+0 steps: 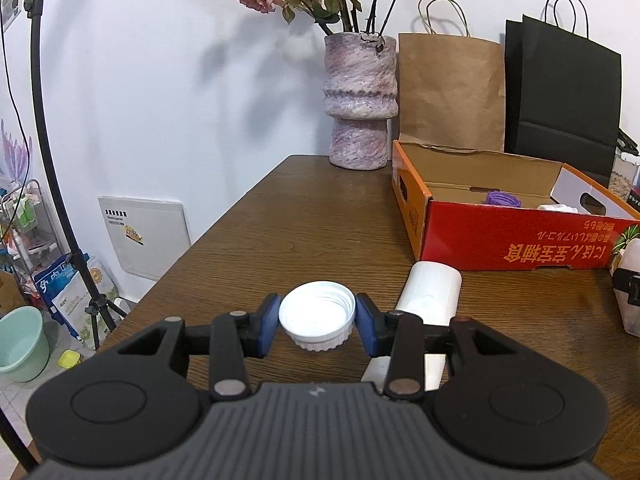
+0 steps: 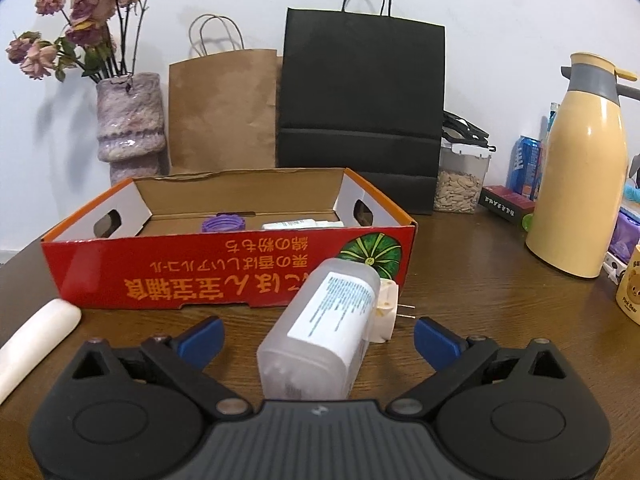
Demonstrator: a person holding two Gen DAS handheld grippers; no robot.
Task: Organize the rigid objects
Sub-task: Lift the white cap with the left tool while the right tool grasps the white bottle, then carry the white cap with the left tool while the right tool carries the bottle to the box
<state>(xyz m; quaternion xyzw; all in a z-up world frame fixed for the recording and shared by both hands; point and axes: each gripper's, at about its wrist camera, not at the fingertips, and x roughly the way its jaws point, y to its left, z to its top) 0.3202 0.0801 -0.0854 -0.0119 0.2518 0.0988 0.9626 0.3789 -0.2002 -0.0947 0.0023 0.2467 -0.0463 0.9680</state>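
White cap (image 1: 317, 316), open side up, pinched between the left claw (image 1: 316, 322) pads above the worktop (image 1: 280, 216). Frosted bottle (image 2: 320, 328) lies between the spread right claw (image 2: 318, 334) pads, untouched. Beyond: red box (image 2: 224, 276) holding a purple cap (image 2: 222, 223).

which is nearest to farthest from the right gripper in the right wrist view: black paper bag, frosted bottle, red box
From the right gripper:
1. frosted bottle, lying between the open jaws
2. red box, just beyond, left of centre
3. black paper bag, standing behind the box by the wall
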